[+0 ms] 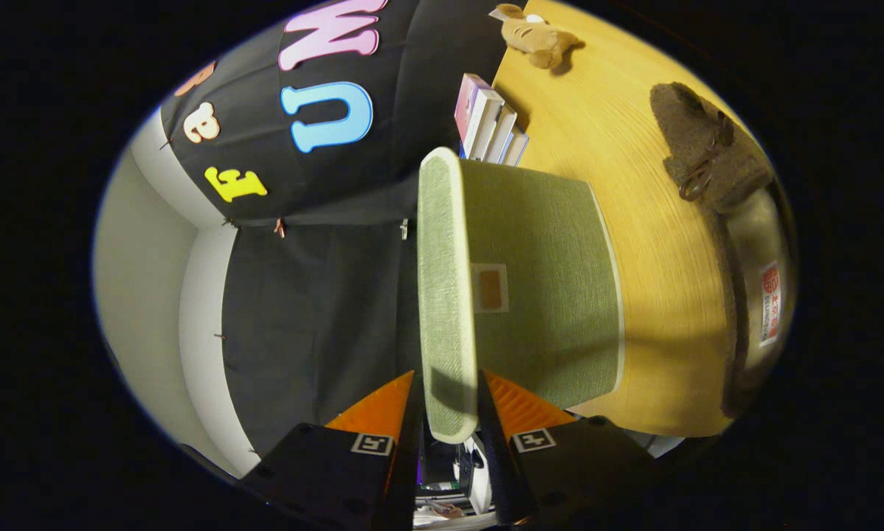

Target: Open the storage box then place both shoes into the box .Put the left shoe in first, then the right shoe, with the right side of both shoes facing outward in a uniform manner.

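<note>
Gripping the edge of the green storage box lid (449,295) from both sides, the hand-held gripper (449,402) has its fingers closed on it. Beyond the lid a row of books (490,122) stands on the table (634,221). Right of the lid lies a brown shoe (708,147), with a plush toy (534,33) farther off.

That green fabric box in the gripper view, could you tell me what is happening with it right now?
A person's handheld gripper has its two fingers closed on the edge of the green storage box lid, one finger on each side, so the lid appears to be held while the box is opened. The view is rolled sideways. Beyond the box, on the wooden table, lie a brown fuzzy shoe, a row of books and a plush toy. No shoe is in the box yet.
</note>
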The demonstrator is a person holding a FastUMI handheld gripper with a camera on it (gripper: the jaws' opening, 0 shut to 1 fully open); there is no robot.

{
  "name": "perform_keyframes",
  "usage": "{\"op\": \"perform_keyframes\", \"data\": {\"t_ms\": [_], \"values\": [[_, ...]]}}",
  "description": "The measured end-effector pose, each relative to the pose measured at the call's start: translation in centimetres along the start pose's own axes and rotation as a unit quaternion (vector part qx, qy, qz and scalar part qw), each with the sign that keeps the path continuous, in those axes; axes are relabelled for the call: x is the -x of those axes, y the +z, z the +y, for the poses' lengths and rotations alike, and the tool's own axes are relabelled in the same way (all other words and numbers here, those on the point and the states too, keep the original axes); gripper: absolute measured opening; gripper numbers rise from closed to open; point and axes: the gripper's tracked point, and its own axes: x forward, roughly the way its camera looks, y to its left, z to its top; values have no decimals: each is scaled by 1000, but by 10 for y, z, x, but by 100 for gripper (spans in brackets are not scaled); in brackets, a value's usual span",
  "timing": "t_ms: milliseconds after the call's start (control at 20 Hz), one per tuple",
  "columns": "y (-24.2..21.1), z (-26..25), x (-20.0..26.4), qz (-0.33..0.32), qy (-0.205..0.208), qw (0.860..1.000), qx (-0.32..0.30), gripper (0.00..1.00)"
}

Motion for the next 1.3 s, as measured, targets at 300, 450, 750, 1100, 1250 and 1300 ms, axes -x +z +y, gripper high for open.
{"op": "perform_keyframes", "data": {"t_ms": [300, 450, 750, 1100, 1250, 1300], "values": [[-6, 13, -13, 20, -16, 1000, 17, 15], [-9, 25, -22, 19, -18, 999, 21, 5], [-13, 84, -37, 30, -25, 998, 52, 5], [-35, 154, -108, 36, -24, 995, 91, 6], [-53, 177, -150, 42, -20, 992, 116, 7], [-58, 181, -164, 46, -21, 991, 122, 7]]}}
